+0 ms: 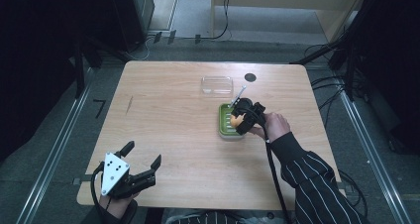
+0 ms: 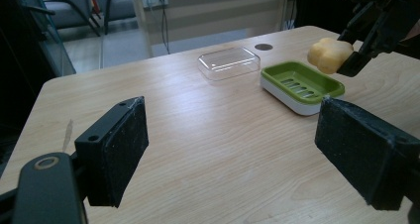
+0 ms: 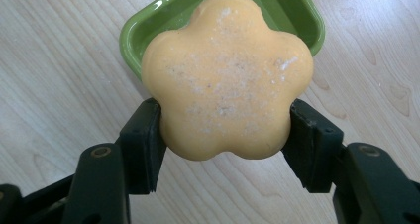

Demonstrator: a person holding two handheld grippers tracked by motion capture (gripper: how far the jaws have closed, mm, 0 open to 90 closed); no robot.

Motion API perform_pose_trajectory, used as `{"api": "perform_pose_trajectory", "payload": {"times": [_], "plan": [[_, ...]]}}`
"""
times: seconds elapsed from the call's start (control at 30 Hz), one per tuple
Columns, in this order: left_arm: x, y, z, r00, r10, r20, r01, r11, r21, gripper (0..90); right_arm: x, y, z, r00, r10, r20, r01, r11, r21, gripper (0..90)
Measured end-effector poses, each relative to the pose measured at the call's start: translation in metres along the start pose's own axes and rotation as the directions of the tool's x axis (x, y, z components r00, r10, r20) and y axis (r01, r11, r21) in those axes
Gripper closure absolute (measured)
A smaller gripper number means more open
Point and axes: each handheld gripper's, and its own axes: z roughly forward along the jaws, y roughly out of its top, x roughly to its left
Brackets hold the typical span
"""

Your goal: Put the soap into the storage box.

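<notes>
While gripped by the right tool [image 3: 225, 135], hangs just above the green soap dish [image 3: 148, 26]: flower-shaped soap [image 3: 225, 75], five rounded lobes, pale orange-yellow, matte, dusted with whitish specks on the top face. Pinched at two opposite lower sides between the black jaws, pads touching the soap's edge. Seen from the left gripper view as a yellowish lump [image 2: 329, 54] held clear of the dish [image 2: 302, 85], over its far right end. From the high view, soap [image 1: 236, 119] sits over the dish [image 1: 224, 127] at the desk's right-centre, right tool [image 1: 242, 117] and hand [image 1: 271, 126] angled in from the right.

Dish: green slotted tray on a white base, rounded rectangle, resting flat on the wooden desk [image 1: 173, 115]. Clear plastic lid [image 1: 217, 84] lying just behind the dish, apart from it. Small dark round spot [image 1: 250, 77] near the far edge.

Left tool [image 1: 143, 159] near the front left corner, jaws spread wide, holding nothing, grey triangular plate [image 1: 114, 172] on top.
</notes>
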Motion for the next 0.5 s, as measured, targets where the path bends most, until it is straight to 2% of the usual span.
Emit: {"api": "perform_pose_trajectory", "payload": {"times": [0.5], "plan": [[0.0, 0.0, 0.0, 1.0, -0.001, -0.001, 0.001, 1.0, -0.002, 13.7, -0.005, 0.012, 0.016, 0.9999, 0.004, -0.01, -0.004, 1.0, 0.017, 39.7]]}}
